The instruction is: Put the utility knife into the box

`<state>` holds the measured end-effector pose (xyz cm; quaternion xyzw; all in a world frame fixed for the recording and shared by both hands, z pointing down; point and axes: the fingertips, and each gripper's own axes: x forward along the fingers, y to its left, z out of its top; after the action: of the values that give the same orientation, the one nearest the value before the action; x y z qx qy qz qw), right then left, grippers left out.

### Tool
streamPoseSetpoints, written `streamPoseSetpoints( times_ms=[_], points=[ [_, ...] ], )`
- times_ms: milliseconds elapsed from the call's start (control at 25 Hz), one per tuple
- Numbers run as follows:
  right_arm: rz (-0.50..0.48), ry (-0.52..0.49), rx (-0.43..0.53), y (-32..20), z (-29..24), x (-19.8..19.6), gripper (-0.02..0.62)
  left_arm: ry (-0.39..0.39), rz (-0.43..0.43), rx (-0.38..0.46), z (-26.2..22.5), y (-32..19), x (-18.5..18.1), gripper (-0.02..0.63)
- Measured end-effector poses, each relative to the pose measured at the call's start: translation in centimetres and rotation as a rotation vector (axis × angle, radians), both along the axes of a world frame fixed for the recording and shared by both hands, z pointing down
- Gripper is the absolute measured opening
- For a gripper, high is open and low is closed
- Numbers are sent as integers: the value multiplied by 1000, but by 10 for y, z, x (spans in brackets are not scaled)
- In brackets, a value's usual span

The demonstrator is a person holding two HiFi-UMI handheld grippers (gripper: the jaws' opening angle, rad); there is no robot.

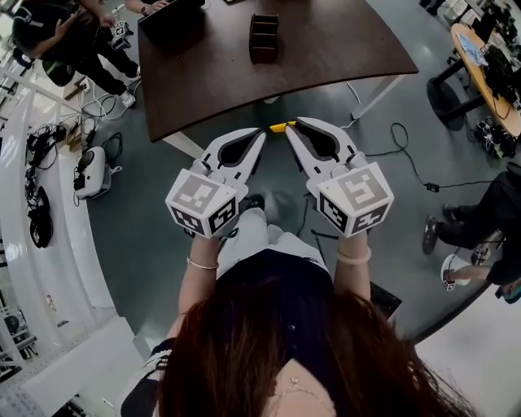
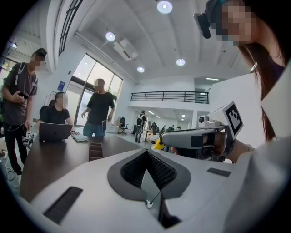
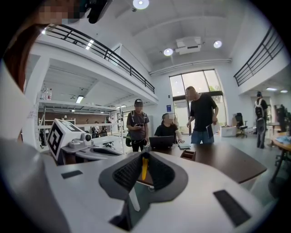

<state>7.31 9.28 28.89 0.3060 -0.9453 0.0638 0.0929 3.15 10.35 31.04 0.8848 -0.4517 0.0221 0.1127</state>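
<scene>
A yellow utility knife point(image 1: 282, 126) is pinched at the tip of my right gripper point(image 1: 293, 129); in the right gripper view the knife point(image 3: 144, 168) stands upright between the shut jaws. My left gripper point(image 1: 260, 134) hangs beside it, shut with nothing in it, and in its own view the pads point(image 2: 147, 157) meet. Both grippers hover off the near edge of the dark table point(image 1: 326, 49). The box point(image 1: 263, 37), a dark wooden organiser with compartments, stands further back on the table, also seen as the box point(image 2: 95, 150) and the box point(image 3: 188, 154).
A laptop point(image 1: 171, 20) sits at the table's far left with a seated person behind it point(image 3: 166, 129). Two more people point(image 3: 202, 113) stand at the far side. Cables point(image 1: 407, 159) and a white device point(image 1: 91, 173) lie on the floor; another desk point(image 1: 488, 65) is at right.
</scene>
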Motion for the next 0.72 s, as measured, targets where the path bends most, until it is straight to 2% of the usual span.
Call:
streamPoseSetpoints(
  times_ms=[200,480,720],
  points=[
    [6,-26,-5,-37,2,-10,51,2,8,-8,8,-42,-13,-6],
    [56,11,10,-101,2,-47,52,14,36,-1,9,-108,-52,-6],
    [112,36,7,-145,4,-57,51,21,66,-10,13,-150,-61,-6]
  ],
)
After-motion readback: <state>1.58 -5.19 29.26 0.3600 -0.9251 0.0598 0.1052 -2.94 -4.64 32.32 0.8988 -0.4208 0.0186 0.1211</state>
